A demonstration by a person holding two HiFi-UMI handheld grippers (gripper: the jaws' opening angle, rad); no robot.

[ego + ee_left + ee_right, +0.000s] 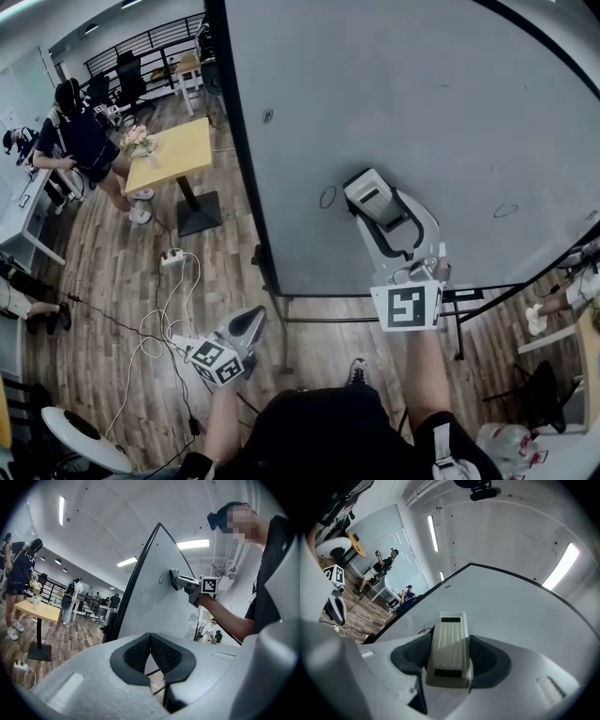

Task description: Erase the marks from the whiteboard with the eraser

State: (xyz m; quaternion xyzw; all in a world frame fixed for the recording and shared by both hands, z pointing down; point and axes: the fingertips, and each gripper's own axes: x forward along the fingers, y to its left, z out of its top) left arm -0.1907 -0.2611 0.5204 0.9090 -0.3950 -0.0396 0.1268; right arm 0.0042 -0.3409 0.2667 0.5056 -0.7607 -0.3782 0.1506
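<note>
Head view first. Gripping the eraser (371, 195) in the right gripper (386, 220), nose pointed at the whiteboard (403, 103). Spotting an oval mark (327, 197) just left of the eraser's tip, a second oval (505, 210) well off to the gripper's right, and a small smudge (267, 116) far ahead and left. Best to take the near oval first: slide left, felt face flat, even pressure, short overlapping strokes. Resting the left gripper (246, 325) low and well back from the board, out of the work.

Over to the left gripper view. Pinched shut on nothing here, left gripper (151, 656) pads meeting. Looking up at the eraser (173, 579), seemingly against the board (140, 606), the oval (161, 579) just beside it.

Now the right gripper view. Clamped on the eraser (449, 648) by both long sides, right gripper (450, 660) square to the board (511, 616). Worth holding firm so the eraser doesn't twist when dragged sideways.
</note>
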